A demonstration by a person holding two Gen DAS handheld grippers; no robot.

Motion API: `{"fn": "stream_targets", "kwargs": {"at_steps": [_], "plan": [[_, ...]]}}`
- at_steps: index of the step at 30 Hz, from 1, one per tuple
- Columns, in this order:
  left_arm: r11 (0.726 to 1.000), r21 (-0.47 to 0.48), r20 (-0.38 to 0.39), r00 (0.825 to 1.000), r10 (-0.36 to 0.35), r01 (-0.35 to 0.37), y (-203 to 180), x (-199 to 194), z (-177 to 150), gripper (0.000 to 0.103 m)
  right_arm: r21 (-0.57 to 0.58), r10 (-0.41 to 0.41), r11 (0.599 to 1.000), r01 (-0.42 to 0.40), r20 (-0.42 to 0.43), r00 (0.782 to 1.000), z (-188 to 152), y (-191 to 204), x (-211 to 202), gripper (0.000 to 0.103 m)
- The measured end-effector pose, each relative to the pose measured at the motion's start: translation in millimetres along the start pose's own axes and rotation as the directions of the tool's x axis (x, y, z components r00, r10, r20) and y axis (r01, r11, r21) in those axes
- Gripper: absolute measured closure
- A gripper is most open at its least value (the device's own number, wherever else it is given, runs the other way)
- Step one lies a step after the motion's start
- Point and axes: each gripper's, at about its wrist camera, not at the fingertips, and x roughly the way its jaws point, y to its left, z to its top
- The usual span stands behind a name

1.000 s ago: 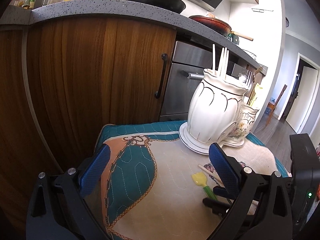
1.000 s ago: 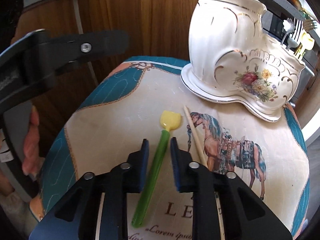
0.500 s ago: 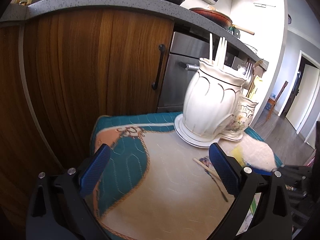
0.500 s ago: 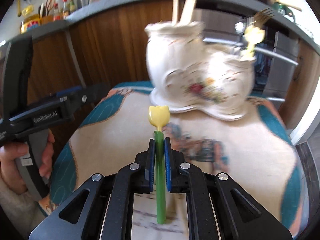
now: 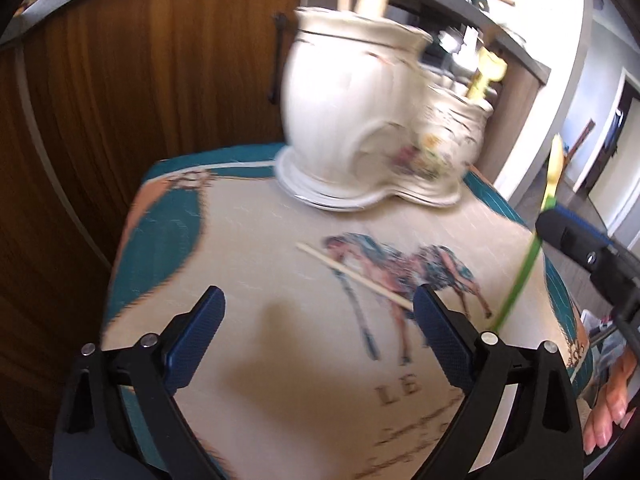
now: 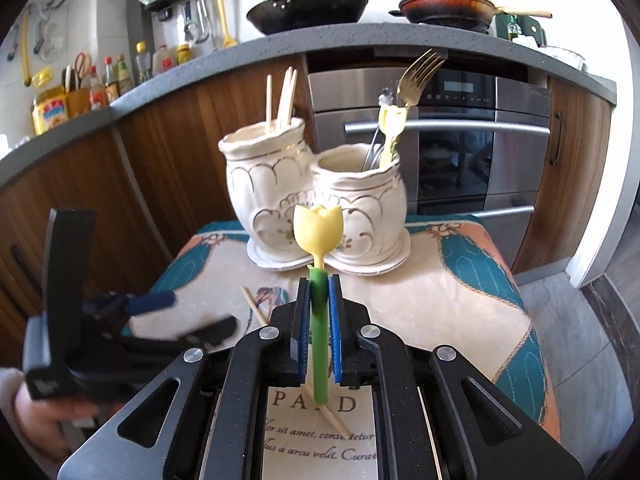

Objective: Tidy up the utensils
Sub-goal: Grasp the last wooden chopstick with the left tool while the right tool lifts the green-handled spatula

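Observation:
My right gripper point(image 6: 319, 280) is shut on the green stem of a yellow tulip-headed utensil point(image 6: 318, 229), held upright above the mat point(image 6: 440, 300). In the left wrist view the utensil point(image 5: 520, 276) hangs off the mat at the right, in the right gripper point(image 5: 554, 220). A white ceramic two-pot holder point(image 6: 312, 200) stands at the back: chopsticks in its left pot, a fork and a yellow utensil in its right. One wooden chopstick point(image 5: 356, 276) lies on the mat's horse print. My left gripper point(image 5: 318, 300) stands open and empty, just short of that chopstick.
Wooden cabinet doors point(image 5: 160, 80) and a steel oven point(image 6: 460, 140) stand behind the mat. Pans point(image 6: 308, 4) and bottles point(image 6: 108, 76) sit on the grey counter above. A hand point(image 5: 608, 408) shows at the lower right, and the floor point(image 6: 592, 320) drops away on the right.
The right gripper closed on the tulip utensil, lifted it off the mat and stood it upright. The left gripper swung toward the chopstick and tipped down over the mat.

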Motion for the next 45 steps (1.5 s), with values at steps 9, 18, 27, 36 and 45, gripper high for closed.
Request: {"fn": "stream_targets", "kwargs": {"at_steps": [9,18,27,36,45], "plan": [[0.995,0.071,-0.101,0.992,0.081,-0.074,-36.9,32.8,4.9,0.033,0.033,-0.009,0.999,0.007,0.064,0.998,4.8,-23.5,-23.3,0.093],[0.994,0.102,-0.137,0.989,0.06,-0.046,-27.8,37.0,7.8,0.075,0.048,0.027,0.998,-0.03,0.071,0.997,3.2,-28.7,-27.3,0.093],[0.99,0.135,-0.184,0.983,-0.011,0.036,10.5,20.4,15.3,0.103,0.044,0.043,0.998,-0.046,0.066,0.997,2.4,-22.5,-25.6,0.093],[0.997,0.061,-0.193,0.981,-0.028,0.04,26.6,9.6,10.8,0.077,0.021,0.051,0.998,-0.052,0.045,0.998,0.5,-11.4,-17.7,0.093],[0.988,0.154,-0.172,0.985,0.022,0.005,3.5,25.7,-1.8,0.088,0.009,0.053,0.999,-0.054,0.036,0.998,-1.4,-9.3,-16.2,0.093]]}}
